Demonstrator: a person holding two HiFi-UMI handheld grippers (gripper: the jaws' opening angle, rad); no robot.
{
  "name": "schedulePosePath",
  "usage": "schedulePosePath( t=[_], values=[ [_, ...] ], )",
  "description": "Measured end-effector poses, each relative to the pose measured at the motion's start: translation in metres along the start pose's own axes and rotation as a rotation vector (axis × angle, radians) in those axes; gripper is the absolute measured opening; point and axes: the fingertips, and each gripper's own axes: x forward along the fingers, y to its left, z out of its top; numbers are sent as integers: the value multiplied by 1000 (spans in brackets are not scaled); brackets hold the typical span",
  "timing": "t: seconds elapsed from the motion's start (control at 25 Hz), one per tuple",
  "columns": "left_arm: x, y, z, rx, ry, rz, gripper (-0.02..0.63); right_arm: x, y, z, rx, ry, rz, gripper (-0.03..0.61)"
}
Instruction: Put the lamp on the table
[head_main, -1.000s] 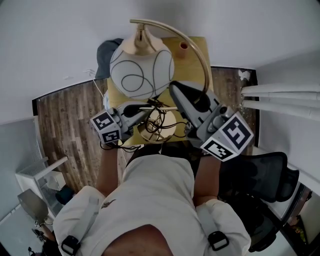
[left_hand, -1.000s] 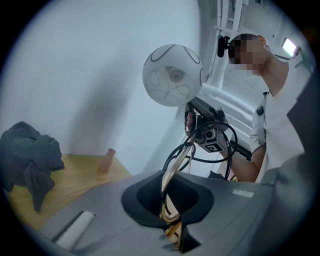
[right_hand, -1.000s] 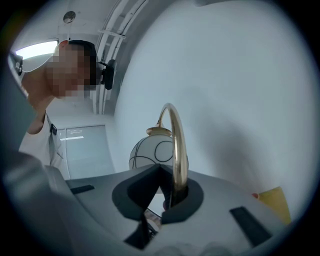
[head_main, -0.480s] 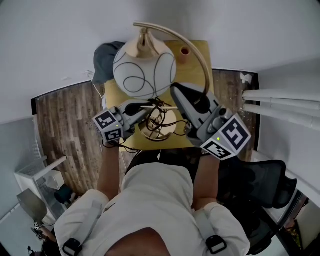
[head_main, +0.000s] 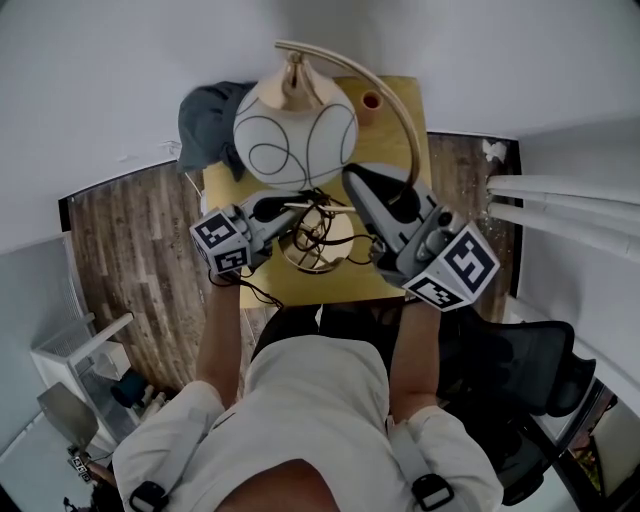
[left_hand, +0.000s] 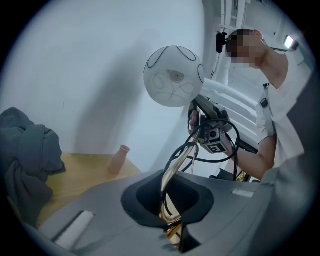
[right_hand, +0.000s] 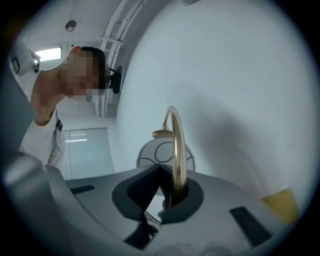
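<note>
The lamp has a white globe shade (head_main: 295, 135) with dark line patterns, a curved gold stem (head_main: 405, 120) and a round gold base (head_main: 320, 245). The base hangs over the near part of the yellow table (head_main: 385, 280); whether it touches the top I cannot tell. My left gripper (head_main: 283, 210) is shut on a thin gold rod (left_hand: 172, 167) of the lamp near the base, beside loops of black cable (left_hand: 227, 150). My right gripper (head_main: 352, 178) is shut on the curved gold stem (right_hand: 177, 150). The globe (right_hand: 161, 152) shows behind its jaws.
A dark grey cloth (head_main: 205, 120) lies on the table's far left corner. A small pink vase (head_main: 371, 101) stands near the wall at the back. A black office chair (head_main: 530, 350) is at the right, wooden floor (head_main: 130, 250) at the left, a white wall behind the table.
Both grippers and the lamp have shifted slightly away from the person, further over the table. Both grips are unchanged.
</note>
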Motion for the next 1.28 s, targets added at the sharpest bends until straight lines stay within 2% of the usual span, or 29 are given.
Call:
schedulePosePath(
  t=[0.48,1.28],
  values=[
    [15,34,-25,-23,10,-12,14,6,-19,-29,5,-19,51,0],
    [30,56,-64,-33,42,3,17,-7,-37,-67,3,-2,96,0]
  ],
)
